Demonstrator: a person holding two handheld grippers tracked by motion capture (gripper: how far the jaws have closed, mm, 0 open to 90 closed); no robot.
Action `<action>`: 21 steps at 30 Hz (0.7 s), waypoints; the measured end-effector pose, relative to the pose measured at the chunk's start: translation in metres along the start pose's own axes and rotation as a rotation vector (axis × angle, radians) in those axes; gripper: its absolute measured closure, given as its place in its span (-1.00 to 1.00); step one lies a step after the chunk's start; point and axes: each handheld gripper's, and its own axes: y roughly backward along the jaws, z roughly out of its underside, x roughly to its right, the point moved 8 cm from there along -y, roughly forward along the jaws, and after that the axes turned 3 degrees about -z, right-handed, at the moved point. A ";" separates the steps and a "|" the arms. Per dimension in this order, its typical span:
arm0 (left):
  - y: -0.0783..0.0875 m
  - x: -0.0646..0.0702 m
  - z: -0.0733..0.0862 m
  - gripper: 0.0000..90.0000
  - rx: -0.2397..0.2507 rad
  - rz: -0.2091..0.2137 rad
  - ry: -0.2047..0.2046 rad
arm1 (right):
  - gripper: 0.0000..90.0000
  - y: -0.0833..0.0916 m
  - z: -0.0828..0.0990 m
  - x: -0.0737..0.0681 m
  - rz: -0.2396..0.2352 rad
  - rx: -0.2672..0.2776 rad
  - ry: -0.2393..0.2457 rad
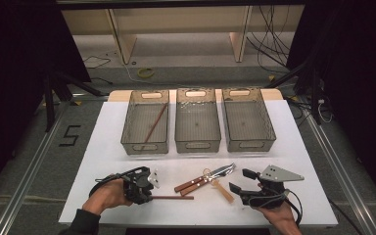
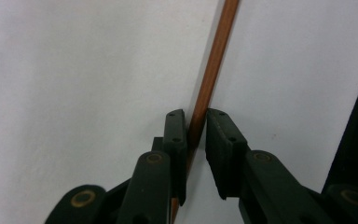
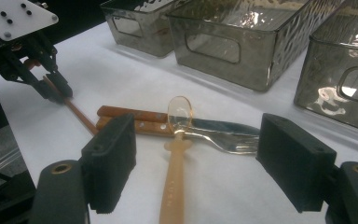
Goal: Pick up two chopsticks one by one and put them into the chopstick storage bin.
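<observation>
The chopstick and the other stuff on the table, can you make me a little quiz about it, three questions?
1. True or false: the left gripper has its jaws closed around the loose chopstick on the white table.
2. Which bin already has a chopstick in it: A the left bin, B the middle bin, C the right bin?
3. Fill in: the see-through plastic ____ lies between the open jaws of the right gripper, beside the wooden-handled knife and fork.

Key: 1 true; 2 A; 3 spoon.
</observation>
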 end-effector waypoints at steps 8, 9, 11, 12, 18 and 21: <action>0.000 0.002 0.000 0.80 0.014 0.006 -0.072 | -0.36 0.000 0.000 0.000 -0.001 -0.004 0.003; 0.000 0.003 0.000 0.81 0.016 0.004 -0.075 | -0.36 0.000 0.000 -0.001 -0.002 -0.005 0.001; 0.001 0.003 0.001 0.83 0.012 0.007 -0.098 | -0.36 0.000 0.000 0.000 -0.002 -0.005 0.000; 0.001 0.003 0.001 0.84 0.013 0.010 -0.101 | -0.36 0.000 0.000 0.000 -0.002 -0.005 0.000; 0.000 0.005 0.000 0.86 0.025 0.013 -0.110 | -0.36 -0.001 0.001 0.000 -0.003 -0.007 0.006; 0.001 0.004 0.001 0.86 0.022 0.018 -0.121 | -0.36 -0.001 0.001 0.000 -0.004 -0.008 0.003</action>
